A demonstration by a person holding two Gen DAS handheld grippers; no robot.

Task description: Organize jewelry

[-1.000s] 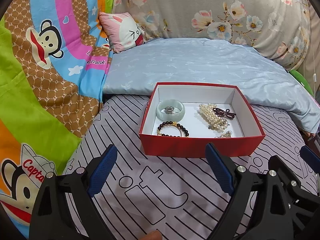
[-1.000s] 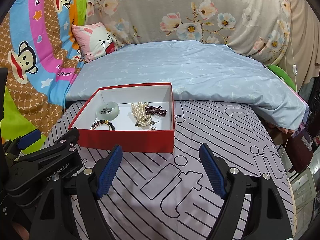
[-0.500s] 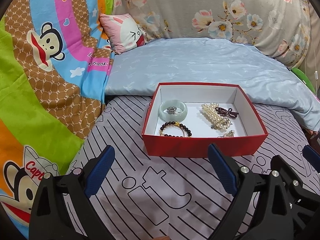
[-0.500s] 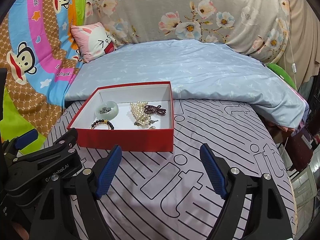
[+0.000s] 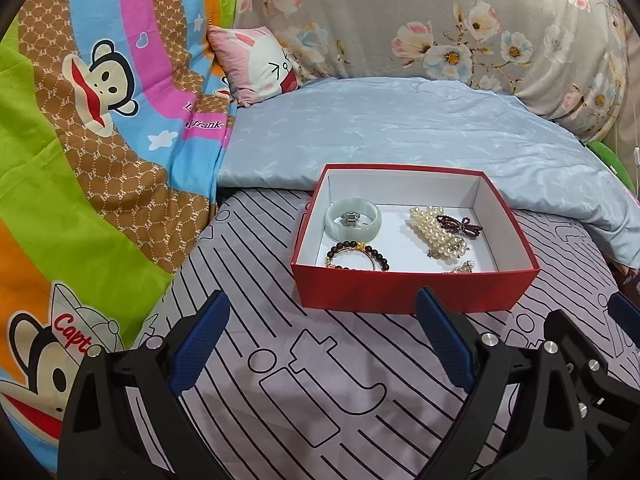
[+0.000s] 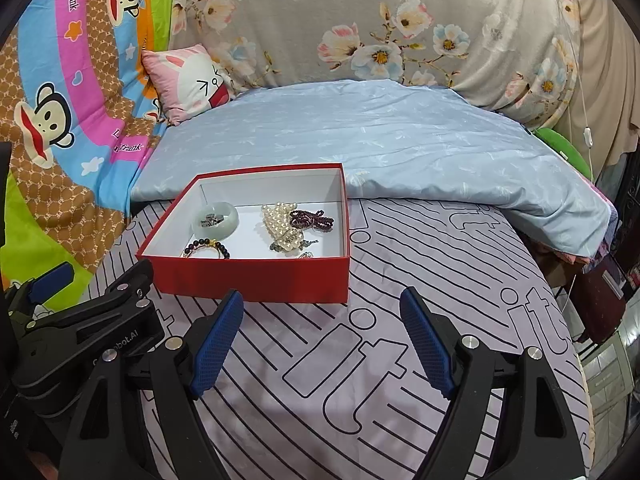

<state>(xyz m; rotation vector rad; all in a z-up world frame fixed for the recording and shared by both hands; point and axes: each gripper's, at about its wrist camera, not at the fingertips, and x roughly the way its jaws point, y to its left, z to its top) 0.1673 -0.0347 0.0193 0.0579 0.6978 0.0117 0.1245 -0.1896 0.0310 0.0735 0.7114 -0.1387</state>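
A red box (image 5: pixel 412 292) (image 6: pixel 256 276) with a white inside sits on the striped bed sheet. In it lie a pale green bangle (image 5: pixel 353 220) (image 6: pixel 216 220) with a small metal piece inside, a dark bead bracelet (image 5: pixel 357 255) (image 6: pixel 208 247), a pearl bunch (image 5: pixel 438 232) (image 6: pixel 280 222) and a dark red beaded piece (image 5: pixel 460 226) (image 6: pixel 312 219). My left gripper (image 5: pixel 320 332) hangs open just in front of the box, nothing between its blue pads. My right gripper (image 6: pixel 324 332) is open too, in front of the box's right end, and empty.
A light blue quilt (image 5: pixel 400 136) lies folded behind the box. Behind it stand a pink pillow (image 5: pixel 256 64) and a floral cushion (image 5: pixel 460 20). A colourful monkey blanket (image 5: pixel 80 140) rises on the left. The bed's edge drops off at the right (image 6: pixel 580 320).
Both views have drawn back slightly from the box; both grippers stay open and empty. Nothing in the box has moved.
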